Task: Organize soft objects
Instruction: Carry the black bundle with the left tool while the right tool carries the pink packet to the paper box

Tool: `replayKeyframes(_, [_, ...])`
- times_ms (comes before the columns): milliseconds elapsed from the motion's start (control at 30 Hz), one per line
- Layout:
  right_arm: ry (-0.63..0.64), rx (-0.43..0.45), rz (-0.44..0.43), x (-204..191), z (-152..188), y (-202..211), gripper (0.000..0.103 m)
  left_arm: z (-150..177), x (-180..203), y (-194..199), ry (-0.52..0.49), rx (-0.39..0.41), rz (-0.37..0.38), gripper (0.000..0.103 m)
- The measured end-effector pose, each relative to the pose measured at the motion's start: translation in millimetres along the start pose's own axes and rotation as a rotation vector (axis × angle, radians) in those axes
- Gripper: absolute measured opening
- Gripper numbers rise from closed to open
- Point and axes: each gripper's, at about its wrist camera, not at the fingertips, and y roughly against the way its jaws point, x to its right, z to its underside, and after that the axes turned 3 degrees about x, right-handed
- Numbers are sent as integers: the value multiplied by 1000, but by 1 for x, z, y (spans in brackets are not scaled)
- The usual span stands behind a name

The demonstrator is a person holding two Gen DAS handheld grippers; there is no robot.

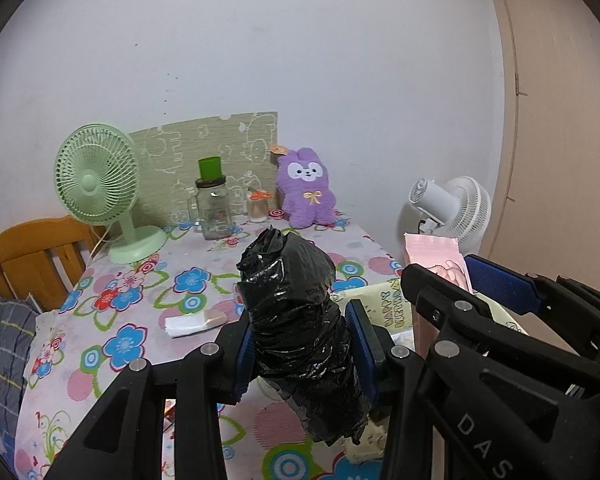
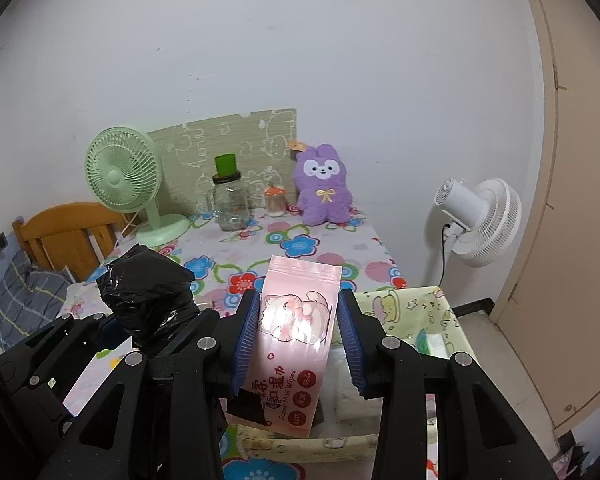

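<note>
Left claw [image 1: 300,344] clamps a black-wrapped bundle [image 1: 296,312]; right claw [image 2: 298,340] pinches a pink wipes pack [image 2: 296,340] over the basket's rim [image 2: 300,446].

Left hand-held gripper [image 1: 306,344]: raised, fingers pointing forward, blue pads clamped on both sides of a black plastic roll [image 1: 300,320]. Right hand-held gripper [image 2: 298,336]: just beside it, level, pads pressed against a pink wipes pack [image 2: 296,344].

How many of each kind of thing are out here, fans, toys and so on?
Fans: 2, green fan, white fan
Plush toys: 1, purple plush
Held packs: 2, black bundle, pink wipes pack
Jars: 2, glass jar, small jar
Total: 7
</note>
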Motion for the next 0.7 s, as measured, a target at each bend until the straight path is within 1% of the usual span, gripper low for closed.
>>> replayKeyframes(167, [-11, -1, 11, 13, 1, -4, 43, -1, 9, -8, -3, -3, 30, 43])
replayKeyframes(700, [-47, -18, 43, 49, 6, -20, 43, 1, 37, -35, -23, -36, 84, 43])
